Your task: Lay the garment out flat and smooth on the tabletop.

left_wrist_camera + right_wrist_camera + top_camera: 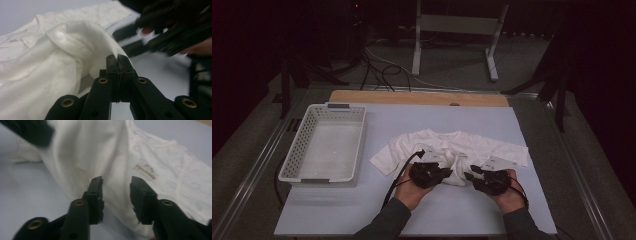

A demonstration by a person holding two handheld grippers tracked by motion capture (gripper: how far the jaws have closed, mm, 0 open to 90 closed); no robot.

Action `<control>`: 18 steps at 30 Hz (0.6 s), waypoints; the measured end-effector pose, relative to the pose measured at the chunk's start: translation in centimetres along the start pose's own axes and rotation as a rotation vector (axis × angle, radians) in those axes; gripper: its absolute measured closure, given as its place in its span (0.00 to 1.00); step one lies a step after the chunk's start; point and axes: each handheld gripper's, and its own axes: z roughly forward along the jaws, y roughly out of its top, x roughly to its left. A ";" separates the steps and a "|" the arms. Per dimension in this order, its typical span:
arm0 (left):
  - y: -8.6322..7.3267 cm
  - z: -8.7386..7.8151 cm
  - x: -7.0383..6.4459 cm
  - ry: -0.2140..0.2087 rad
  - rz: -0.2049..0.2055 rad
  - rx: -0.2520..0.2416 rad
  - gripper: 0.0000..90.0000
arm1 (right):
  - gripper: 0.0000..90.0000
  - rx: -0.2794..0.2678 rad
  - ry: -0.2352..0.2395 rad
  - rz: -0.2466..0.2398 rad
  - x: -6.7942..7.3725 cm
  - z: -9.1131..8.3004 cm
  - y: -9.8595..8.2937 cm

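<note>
Left gripper (117,58) clamped on white shirt (452,147) hem, right gripper (116,186) gaping wide just beside it, basket (302,150) left of shirt

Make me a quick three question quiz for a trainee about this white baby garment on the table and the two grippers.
1. True or false: the left gripper is shut on the hem of the white cotton baby garment.
2. How do the jaws of the right gripper stand? A. open, cloth beyond the gap; B. shut on cloth; C. shut on nothing.
3. Fill in: the white perforated plastic basket sits to the garment's ____ in the high view.

Key: 1 true; 2 A; 3 left.
</note>
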 end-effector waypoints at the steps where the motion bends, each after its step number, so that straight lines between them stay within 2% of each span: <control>1: 0.0 -0.3 0.1 -0.010 -0.013 -0.013 0.99 | 0.95 0.042 -0.006 -0.023 -0.2 0.6 0.2; 2: 0.0 -0.6 0.3 -0.017 -0.025 -0.022 0.99 | 0.98 0.049 0.000 -0.023 -0.3 0.6 0.2; 5: -0.1 -1.1 0.5 -0.033 -0.044 -0.030 0.99 | 0.99 0.056 -0.003 -0.036 -0.4 0.4 0.5; 6: -0.2 -1.5 0.8 -0.038 -0.067 -0.037 0.99 | 0.99 0.050 -0.024 -0.047 -0.5 0.2 0.7; 7: -0.3 -1.5 0.8 -0.038 -0.068 -0.038 0.99 | 0.99 0.027 -0.044 -0.037 -0.8 -0.2 0.9; 10: -0.4 -1.7 1.2 -0.044 -0.089 -0.041 0.98 | 0.99 0.011 -0.092 -0.018 -1.3 -0.5 1.2; 13: -0.5 -1.0 1.2 -0.056 -0.089 -0.022 0.98 | 1.00 -0.015 -0.139 0.006 -1.8 -0.7 1.6; 15: -0.5 -0.2 1.0 -0.057 -0.083 -0.004 0.98 | 1.00 -0.014 -0.202 0.007 -2.0 -0.6 1.9; 16: -0.4 0.3 0.9 -0.052 -0.077 0.002 0.98 | 0.99 -0.014 -0.215 0.016 -2.1 -0.6 2.0; 18: -0.3 1.0 1.1 -0.054 -0.103 -0.011 0.98 | 0.93 -0.021 -0.217 0.070 -2.2 -0.4 2.0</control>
